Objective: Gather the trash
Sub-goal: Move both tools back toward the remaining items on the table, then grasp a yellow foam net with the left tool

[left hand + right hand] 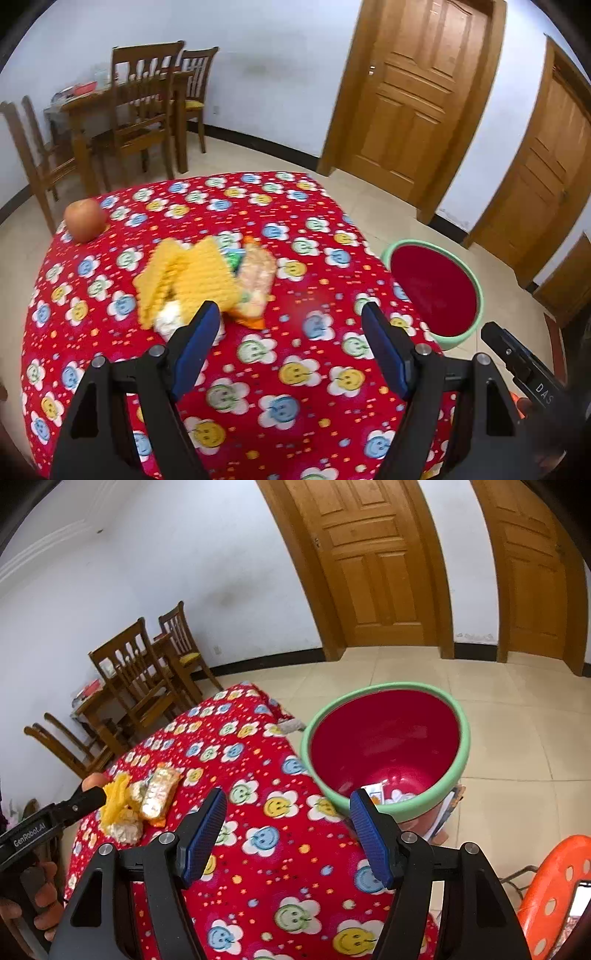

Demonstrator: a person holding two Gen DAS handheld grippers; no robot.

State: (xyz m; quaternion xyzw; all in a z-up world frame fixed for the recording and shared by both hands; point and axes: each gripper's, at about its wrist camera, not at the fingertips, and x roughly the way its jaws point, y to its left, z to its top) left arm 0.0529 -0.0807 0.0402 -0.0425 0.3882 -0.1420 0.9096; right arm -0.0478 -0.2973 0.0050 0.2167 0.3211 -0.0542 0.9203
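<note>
A heap of trash lies on the red flowered tablecloth (280,369): a yellow knitted cloth (184,280), a crumpled white paper (166,317) and a clear snack wrapper (258,277) with orange edges. My left gripper (291,317) is open and empty, its left finger just in front of the heap. In the right wrist view the same yellow cloth (116,801) and snack wrapper (159,794) lie at the far left. My right gripper (288,808) is open and empty above the table's right edge, beside the red bin (388,738) with a green rim, which has scraps at its bottom.
An apple (85,219) sits at the table's far left corner. The bin (436,288) stands on the tiled floor right of the table. Wooden chairs (140,110) and a table stand at the back wall. Two wooden doors (413,92) are behind. An orange perforated stool (554,886) is at bottom right.
</note>
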